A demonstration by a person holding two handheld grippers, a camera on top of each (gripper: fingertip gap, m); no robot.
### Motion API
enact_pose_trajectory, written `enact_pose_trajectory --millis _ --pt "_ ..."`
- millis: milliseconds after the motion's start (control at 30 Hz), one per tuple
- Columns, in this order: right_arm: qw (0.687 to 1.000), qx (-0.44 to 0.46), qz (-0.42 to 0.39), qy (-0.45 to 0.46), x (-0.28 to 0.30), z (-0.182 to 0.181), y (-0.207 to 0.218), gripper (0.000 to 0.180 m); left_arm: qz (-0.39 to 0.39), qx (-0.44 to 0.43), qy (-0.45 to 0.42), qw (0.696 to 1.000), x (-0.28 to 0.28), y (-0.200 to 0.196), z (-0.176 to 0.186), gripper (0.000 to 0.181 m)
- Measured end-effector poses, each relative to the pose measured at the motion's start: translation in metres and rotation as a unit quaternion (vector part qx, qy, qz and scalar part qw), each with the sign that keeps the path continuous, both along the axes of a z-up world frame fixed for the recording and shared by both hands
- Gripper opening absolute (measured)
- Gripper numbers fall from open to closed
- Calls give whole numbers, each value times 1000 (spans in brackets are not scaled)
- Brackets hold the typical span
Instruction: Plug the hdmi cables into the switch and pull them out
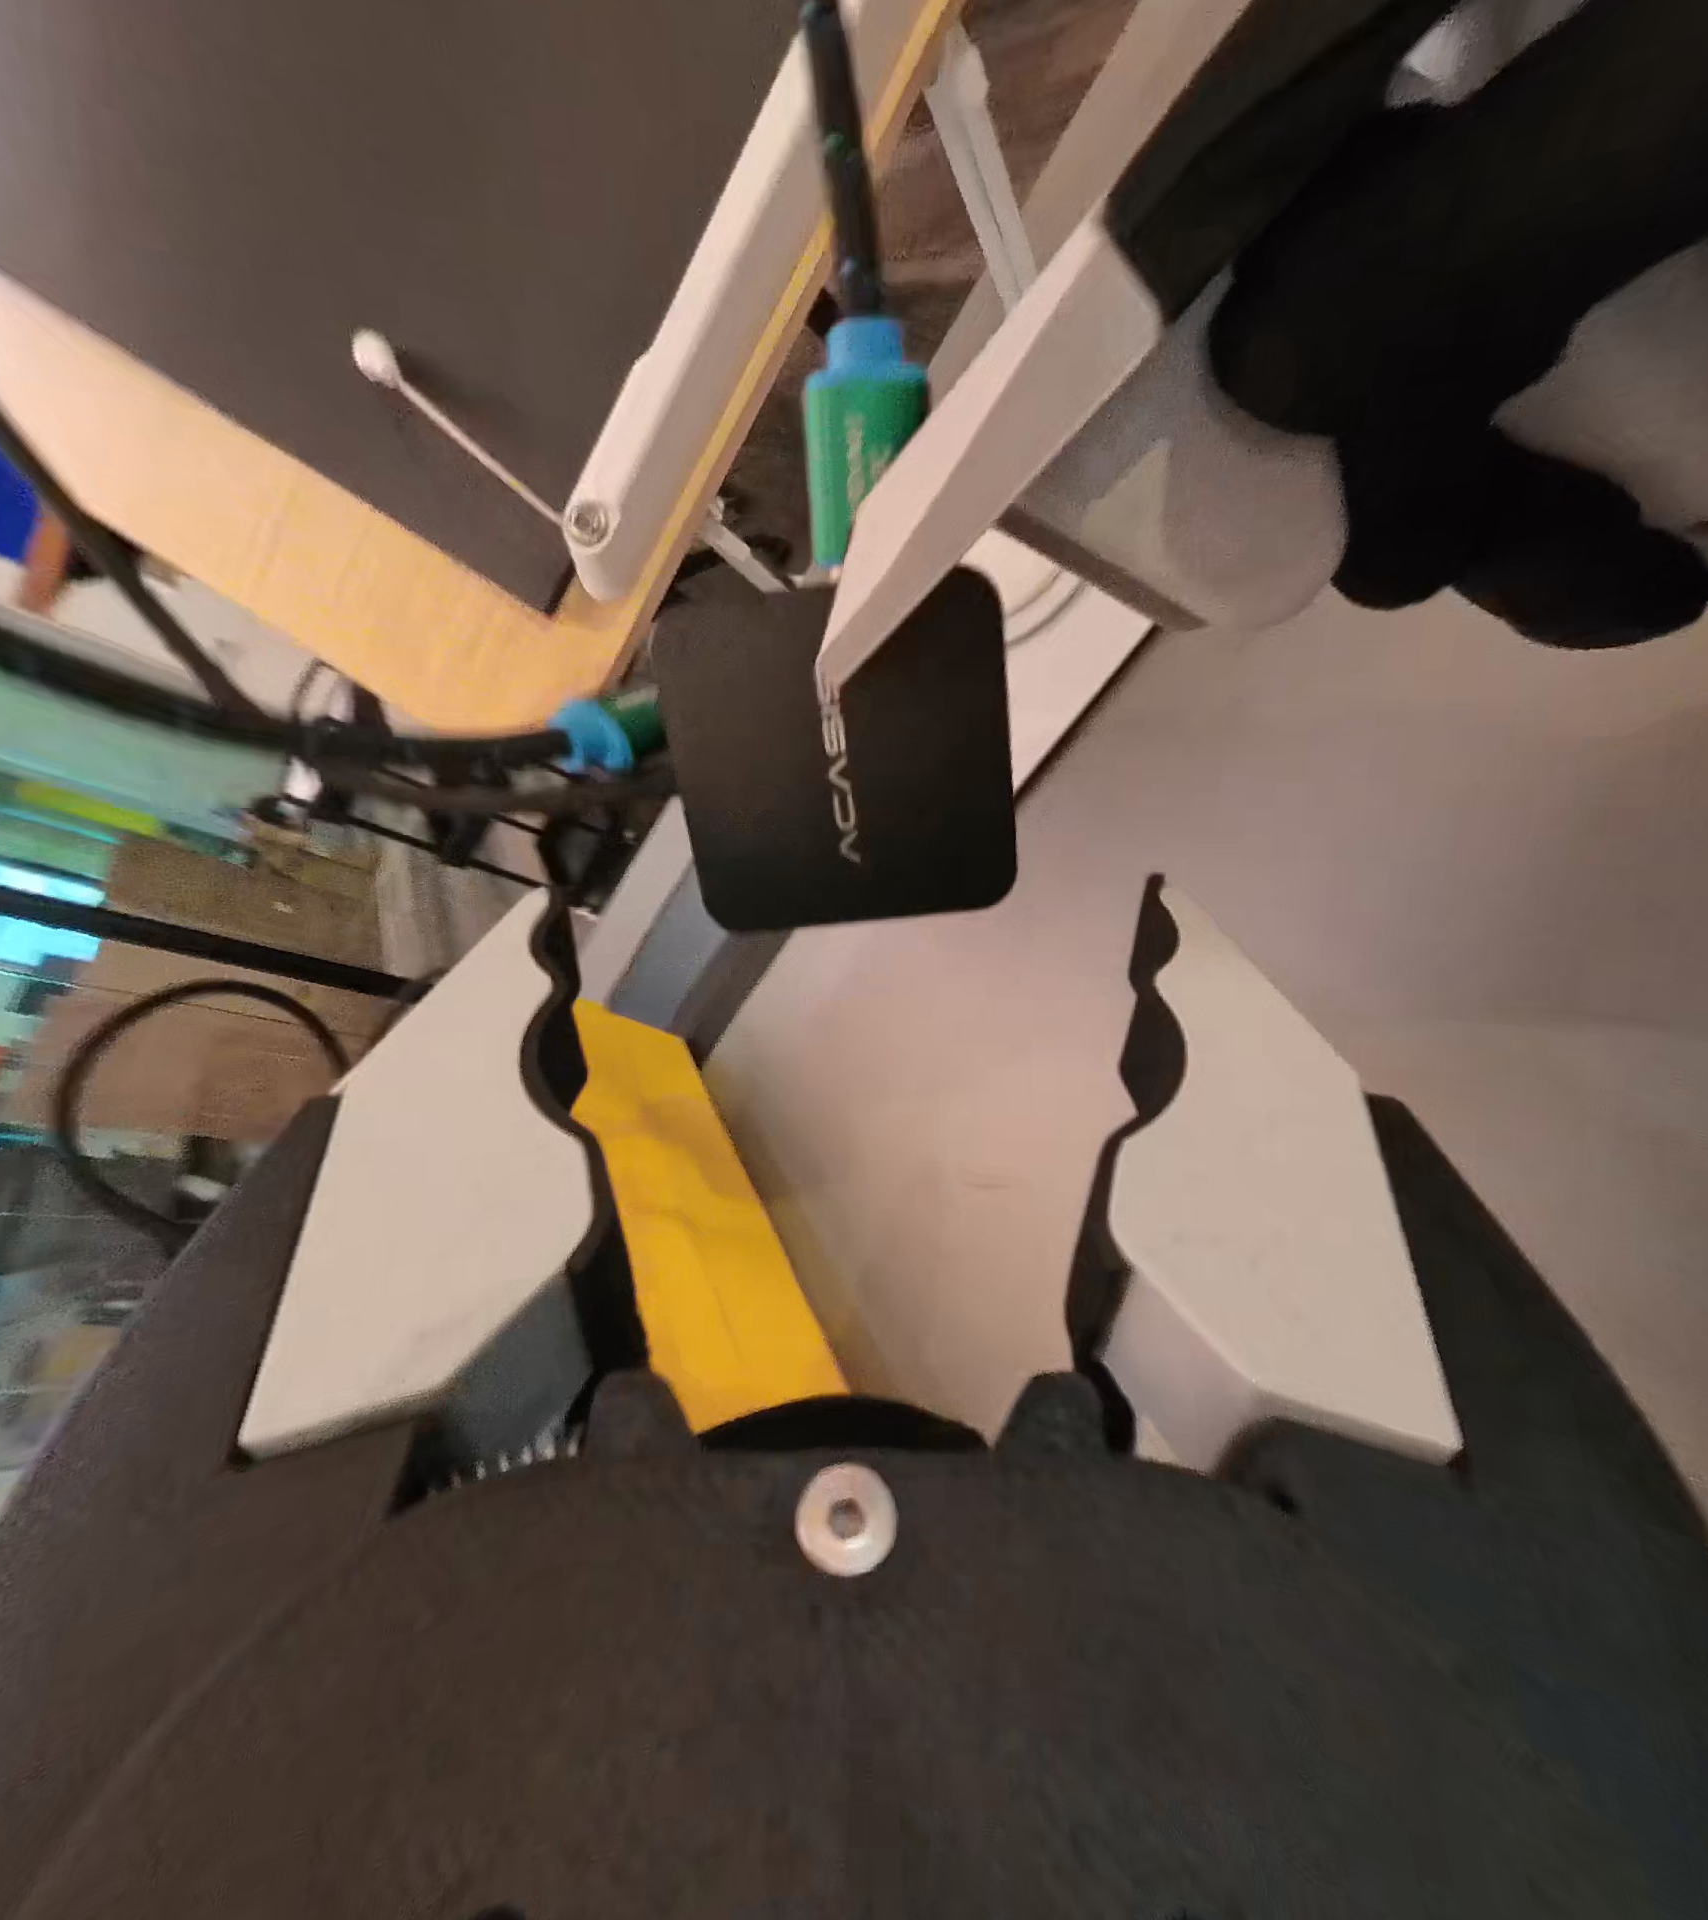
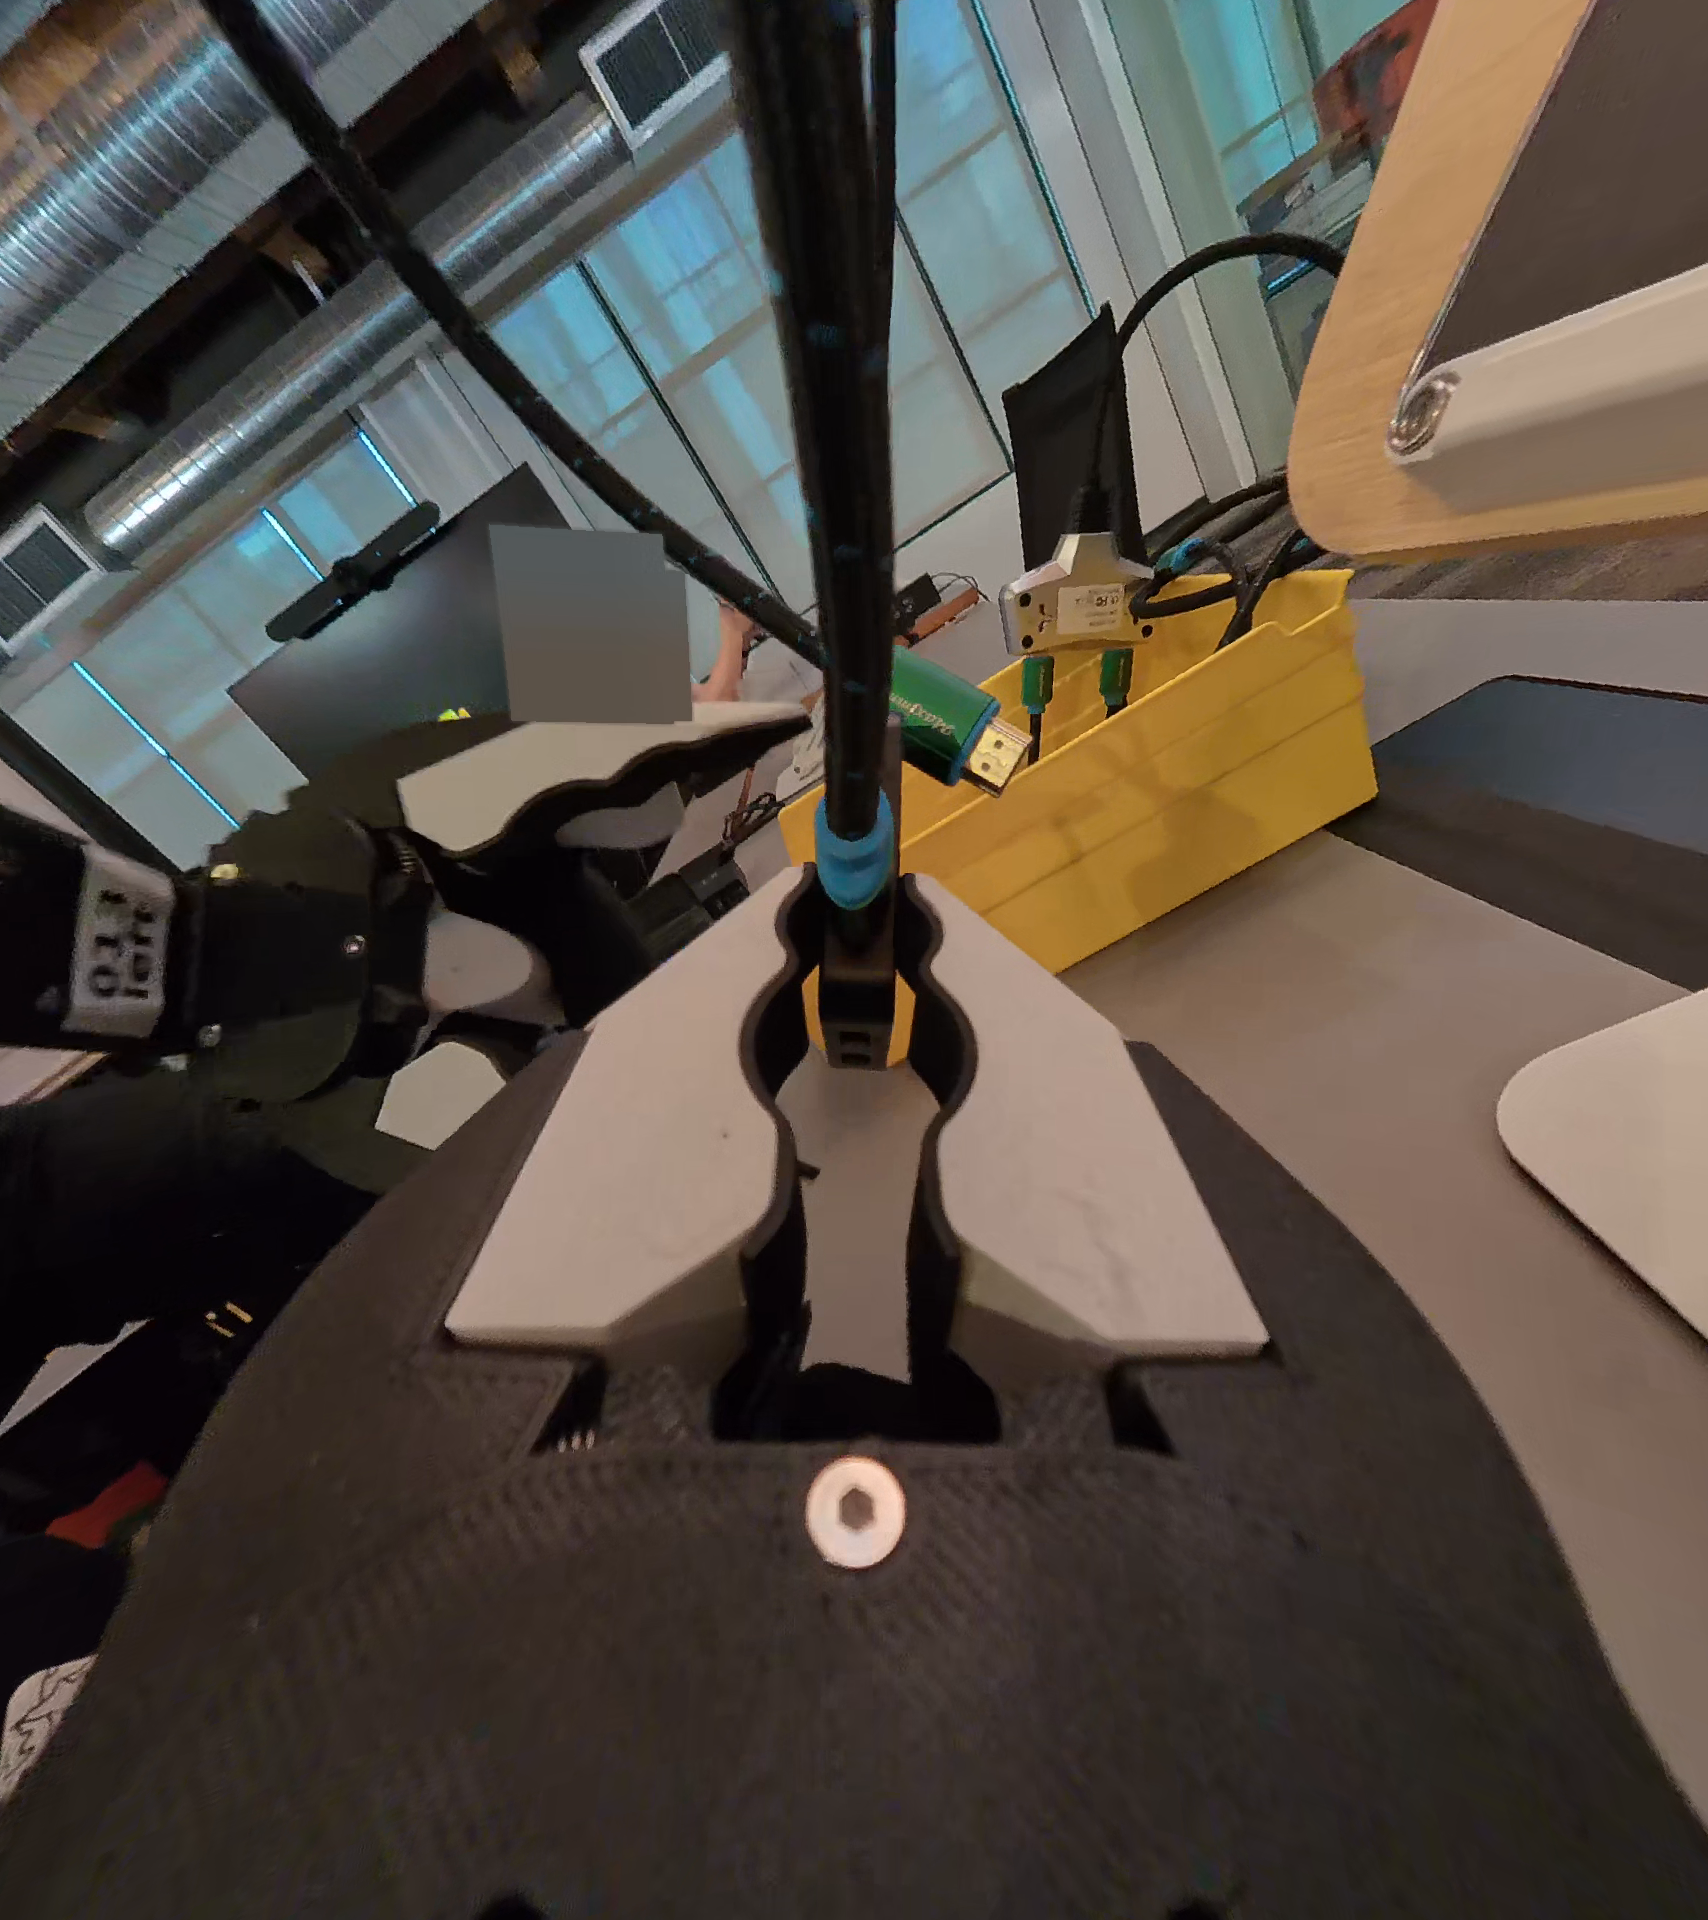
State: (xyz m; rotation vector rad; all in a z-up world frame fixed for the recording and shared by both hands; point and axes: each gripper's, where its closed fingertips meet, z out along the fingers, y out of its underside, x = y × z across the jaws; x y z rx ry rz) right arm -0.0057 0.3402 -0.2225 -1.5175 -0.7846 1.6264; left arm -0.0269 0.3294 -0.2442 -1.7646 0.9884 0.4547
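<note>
My right gripper (image 2: 855, 899) is shut on a green HDMI plug (image 1: 855, 436) with a blue collar (image 2: 855, 847), which sits in the black switch (image 1: 839, 758). The switch hangs in the air, edge-on in the right wrist view (image 2: 855, 997). My left gripper (image 1: 850, 904) is open and empty just below the switch. It also shows in the right wrist view (image 2: 642, 831), held by a gloved hand. A second green plug (image 2: 943, 717) hangs beside the switch with its gold connector bare; in the left wrist view (image 1: 621, 727) it lies at the switch's left edge.
A yellow bin (image 2: 1193, 790) stands on the grey table (image 2: 1349, 987) and holds a silver adapter (image 2: 1068, 603) with two green plugs in it. The bin (image 1: 694, 1195) lies under my left gripper. A wooden tabletop (image 2: 1380, 312) overhangs at the right. A white tray (image 2: 1681, 1164) lies near the right edge. My two grippers' fingertips are within a few centimetres of each other.
</note>
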Motion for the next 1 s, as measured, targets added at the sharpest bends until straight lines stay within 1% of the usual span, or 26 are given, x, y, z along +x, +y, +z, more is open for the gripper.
enact_pose_trajectory --millis 100,167,267,367,500,567,800,833,900,933,1000 --pt "1000 -14 10 21 2 5 0 12 -1 -34 -109 993 -3 0 -1 114" --pt "999 -28 26 38 1 9 -4 12 1 -36 -136 990 -6 3 1 116" --pt "996 -50 53 54 -3 11 -12 12 -16 -29 -114 993 1 6 -2 118" --pt "994 -59 69 53 -9 9 -19 12 -15 -21 -82 996 7 9 -7 113" --pt "995 -57 75 44 -13 6 -23 12 6 -36 -65 997 2 15 -14 95" --pt "995 -58 76 43 -13 6 -23 12 4 -39 -64 997 0 16 -13 84" --pt "995 -43 79 30 -13 6 -24 12 -10 -62 -50 997 -1 15 -13 83" --pt "996 -39 81 30 -13 8 -24 15 -13 -60 -48 997 -1 14 -11 83" --pt "996 -28 77 19 -11 8 -22 28 -18 -70 -40 997 -1 13 -11 82" --pt "997 -19 76 7 -11 6 -21 32 -22 -77 -37 996 -1 12 -12 82" --pt "997 8 73 -11 -8 5 -20 34 -29 -92 -43 994 1 11 -13 82"
